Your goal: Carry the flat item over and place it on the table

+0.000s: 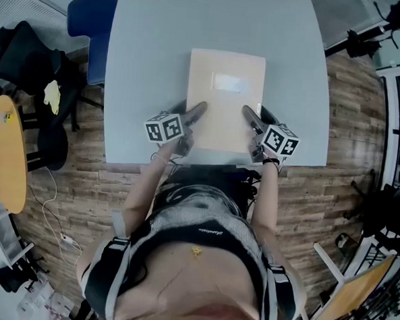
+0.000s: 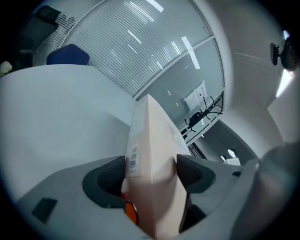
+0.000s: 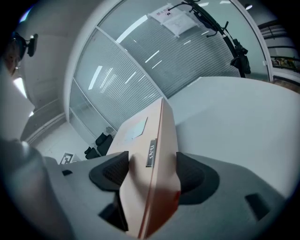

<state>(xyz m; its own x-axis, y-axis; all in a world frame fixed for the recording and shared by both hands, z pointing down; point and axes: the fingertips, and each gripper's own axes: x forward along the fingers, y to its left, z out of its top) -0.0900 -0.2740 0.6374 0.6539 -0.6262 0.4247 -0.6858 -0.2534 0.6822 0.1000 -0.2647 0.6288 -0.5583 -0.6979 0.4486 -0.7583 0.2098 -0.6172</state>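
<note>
A flat beige box [image 1: 224,100] with a pale label on top sits over the near half of the grey table [image 1: 152,65]. My left gripper [image 1: 196,110] is shut on its near left corner and my right gripper [image 1: 248,113] on its near right corner. In the left gripper view the box's edge [image 2: 150,154], with a barcode sticker, is pinched between both black pads. The right gripper view shows the box [image 3: 152,159] clamped the same way between the pads. Whether the box rests on the table or hovers just above it I cannot tell.
A blue chair [image 1: 90,21] stands at the table's far left corner. A black office chair [image 1: 36,78] and a round wooden table [image 1: 4,151] are on the left. Camera stands and frames [image 1: 394,80] line the right side. Wood floor surrounds the table.
</note>
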